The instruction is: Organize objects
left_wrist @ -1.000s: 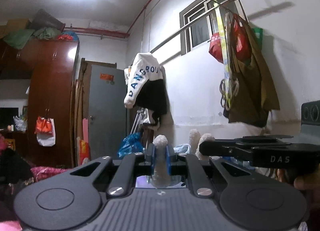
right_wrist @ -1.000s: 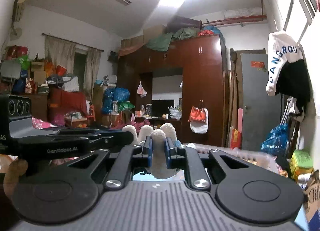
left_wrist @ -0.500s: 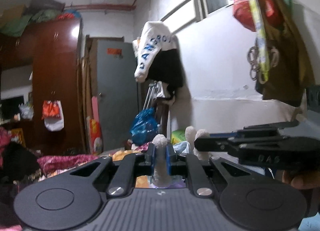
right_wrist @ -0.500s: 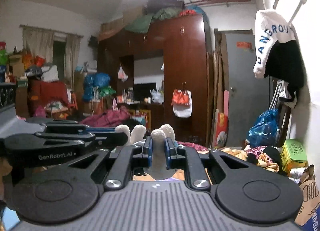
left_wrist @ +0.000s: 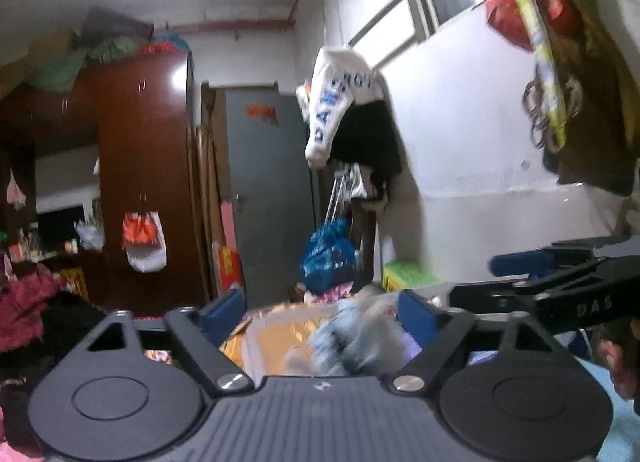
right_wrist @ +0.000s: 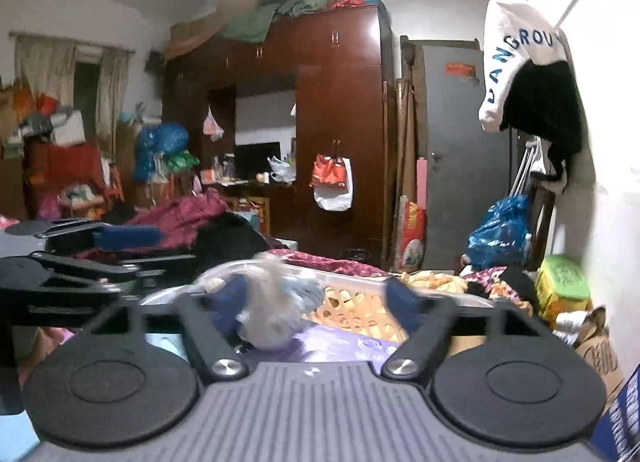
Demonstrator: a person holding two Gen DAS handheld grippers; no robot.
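**Both grippers let go over the basket**

Left wrist view first: at the left stands the brown wardrobe [left_wrist: 144,166], then the grey door [left_wrist: 272,190]. In the middle the left gripper [left_wrist: 322,308] has its jaws spread wide, having just been opening; half a second ago they were clamped on a white fluffy limb of the plush toy [left_wrist: 356,336]. Now the toy is a blurred grey-blue and white shape between the blue pads, touching neither as far as the blur allows, and apparently dropping toward the orange basket [left_wrist: 272,338] below. At the right edge the other tool pokes in.

Right wrist view, left to right: the left tool's linkage, then the toy [right_wrist: 276,310] smeared against the basket's white rim [right_wrist: 352,274], then the open right gripper [right_wrist: 316,304], whose jaws have likewise just been opening and hold nothing. Further right sits a green box [right_wrist: 564,282].

Judging from this, the toy is being released into the basket, so this item looks nearly put away; where it settles cannot yet be told.
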